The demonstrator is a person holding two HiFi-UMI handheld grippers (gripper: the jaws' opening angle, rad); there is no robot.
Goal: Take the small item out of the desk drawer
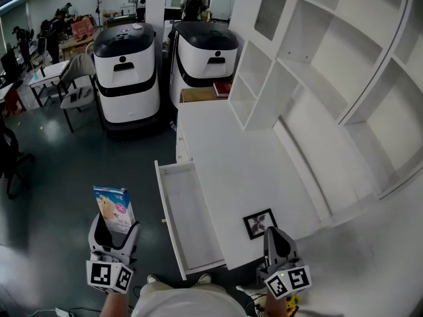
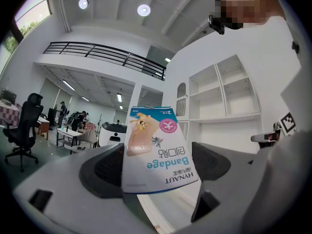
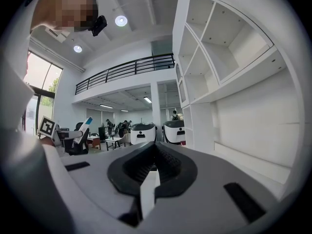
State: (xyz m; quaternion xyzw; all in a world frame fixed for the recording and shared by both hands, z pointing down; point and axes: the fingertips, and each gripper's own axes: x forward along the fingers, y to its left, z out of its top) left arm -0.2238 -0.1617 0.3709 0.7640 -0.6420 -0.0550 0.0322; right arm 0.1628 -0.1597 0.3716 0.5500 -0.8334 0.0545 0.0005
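Drawer first: the white pull-out desk drawer (image 1: pixel 166 207) stands open from the white counter (image 1: pixel 231 157), and I see only its pale bottom inside. My left tongs (image 1: pixel 117 227) are clamped on the lower end of the small blue-and-white bandage box (image 1: pixel 114 207), held over the dark floor (image 1: pixel 66 177) left of the drawer. The box stands upright, its long axis running straight out of the jaws. My right tongs (image 1: pixel 276 238) are pressed together on nothing, at the counter's front edge beside a black-framed square card (image 1: pixel 259 223).
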